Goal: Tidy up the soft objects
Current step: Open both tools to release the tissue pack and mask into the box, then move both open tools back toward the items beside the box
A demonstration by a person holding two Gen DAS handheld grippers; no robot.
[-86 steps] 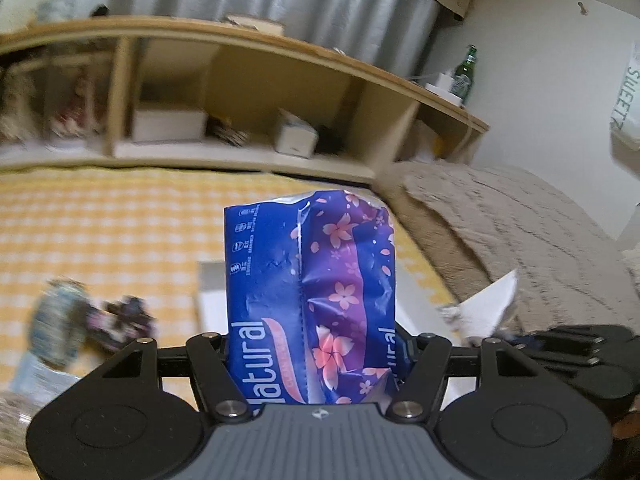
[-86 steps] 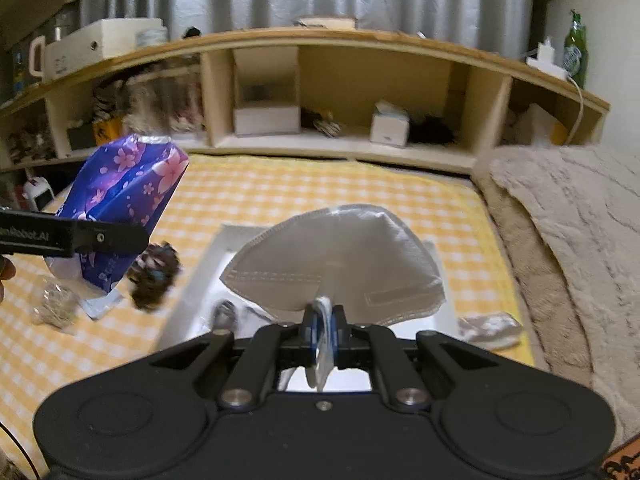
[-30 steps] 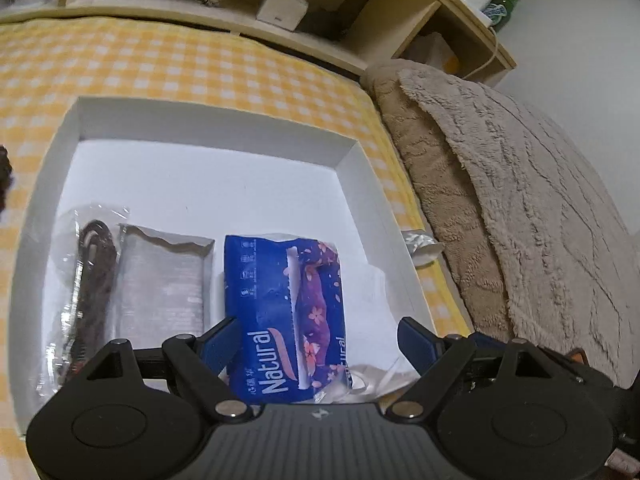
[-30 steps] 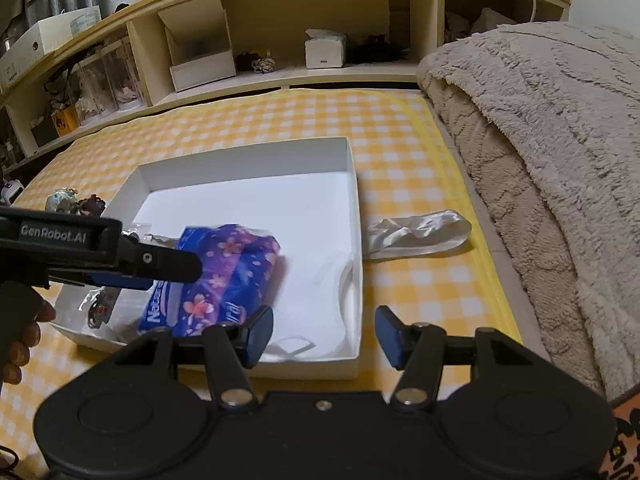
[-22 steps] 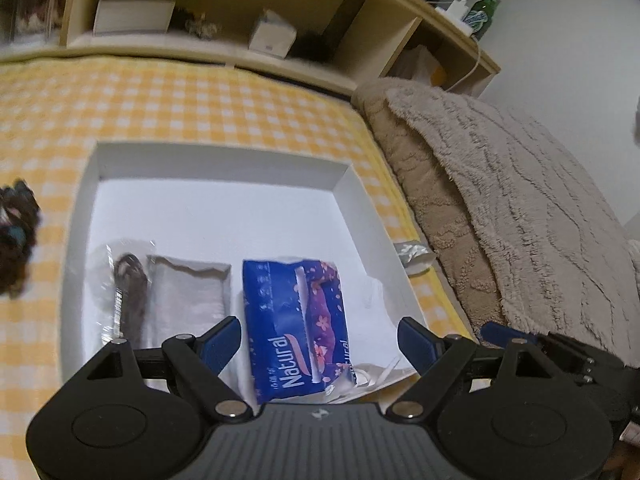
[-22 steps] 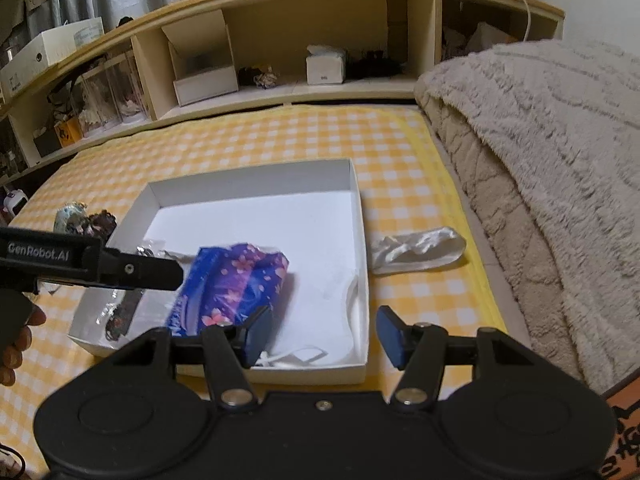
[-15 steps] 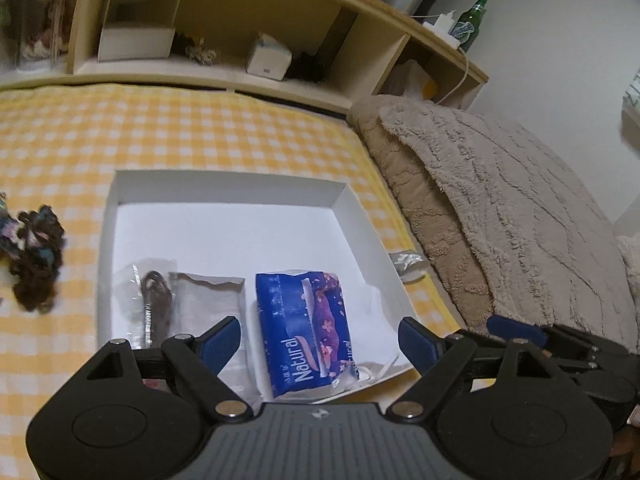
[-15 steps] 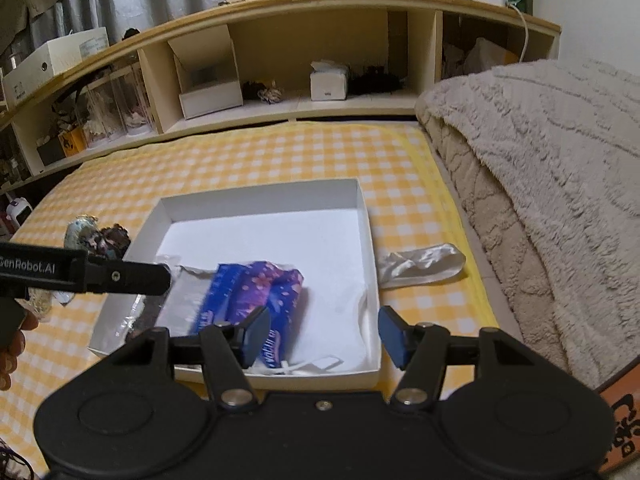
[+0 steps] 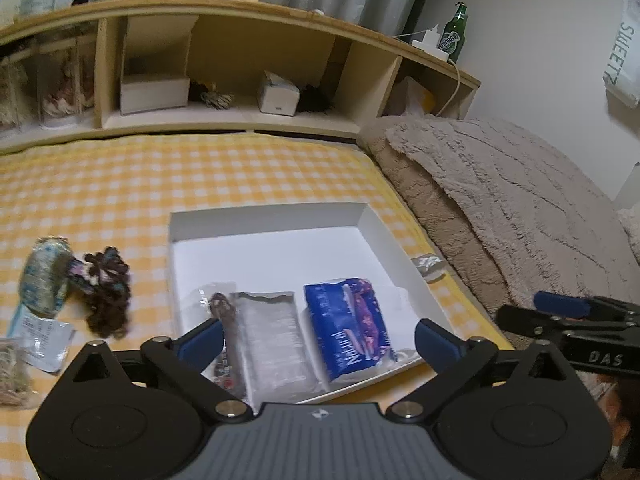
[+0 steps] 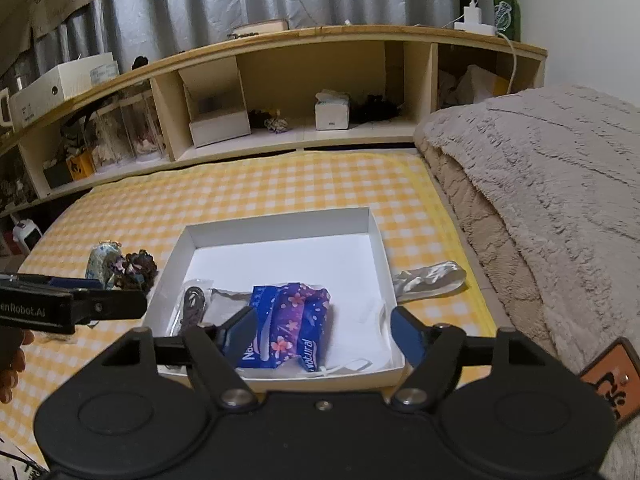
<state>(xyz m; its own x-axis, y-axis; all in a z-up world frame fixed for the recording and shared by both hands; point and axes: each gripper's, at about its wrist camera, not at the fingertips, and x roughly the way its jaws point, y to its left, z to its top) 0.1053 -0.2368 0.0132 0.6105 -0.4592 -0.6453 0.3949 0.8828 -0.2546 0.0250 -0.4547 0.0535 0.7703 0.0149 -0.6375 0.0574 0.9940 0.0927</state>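
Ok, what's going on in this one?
A person with a handheld gripper in each hand is sorting soft items into a white box on a yellow checked bed. The blue floral tissue pack now lies in the box, next to a silver packet and a bagged dark item, with a white mask beside it. Both the left gripper and right gripper are empty, their jaws having just opened wider. A dark scrunchie and a white cloth remain outside.
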